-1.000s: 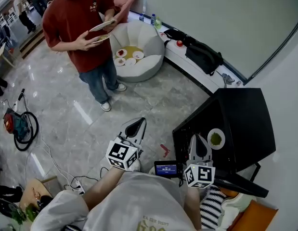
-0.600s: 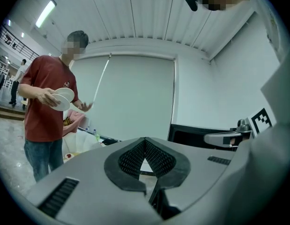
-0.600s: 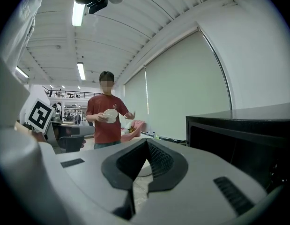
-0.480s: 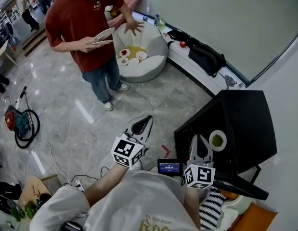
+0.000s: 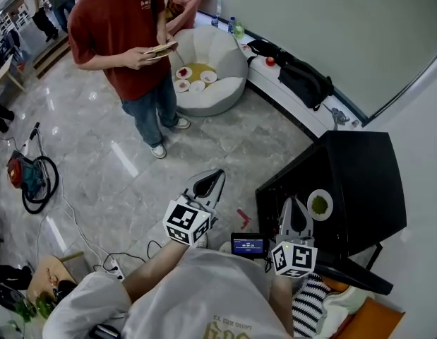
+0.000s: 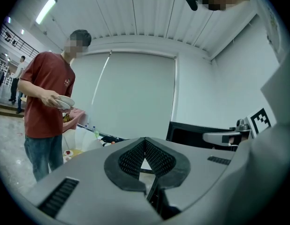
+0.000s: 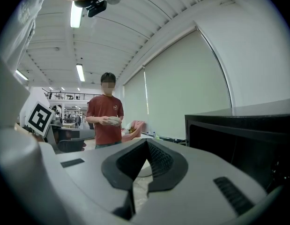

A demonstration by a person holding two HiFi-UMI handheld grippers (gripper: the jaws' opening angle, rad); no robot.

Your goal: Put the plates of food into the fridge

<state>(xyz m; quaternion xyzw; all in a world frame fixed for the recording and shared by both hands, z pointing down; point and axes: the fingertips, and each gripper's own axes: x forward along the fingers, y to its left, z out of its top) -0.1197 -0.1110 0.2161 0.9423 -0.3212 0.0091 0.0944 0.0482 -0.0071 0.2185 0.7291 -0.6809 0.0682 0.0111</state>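
A black fridge (image 5: 359, 175) stands at the right, its dark open side facing left. A white plate of green food (image 5: 318, 205) lies at that open side. My right gripper (image 5: 292, 207) is shut and empty, its tip just left of that plate. The fridge's cavity (image 7: 243, 139) shows to the right of the right gripper (image 7: 145, 143). My left gripper (image 5: 207, 184) is shut and empty over the floor and points at a person in a red shirt (image 5: 123, 34). That person holds stacked plates (image 5: 160, 49), also in the left gripper view (image 6: 65, 102) beyond the left gripper (image 6: 145, 140).
A white round seat (image 5: 211, 83) behind the person holds several small plates (image 5: 193, 80). A black bag (image 5: 303, 80) and bottles (image 5: 232, 27) lie on the wall ledge. A red vacuum cleaner (image 5: 24, 175) and a power strip (image 5: 112, 265) with cables are at the left.
The person in red has drawn a hand back from the white seat and now holds the plates stacked in both hands. My grippers have hardly moved.
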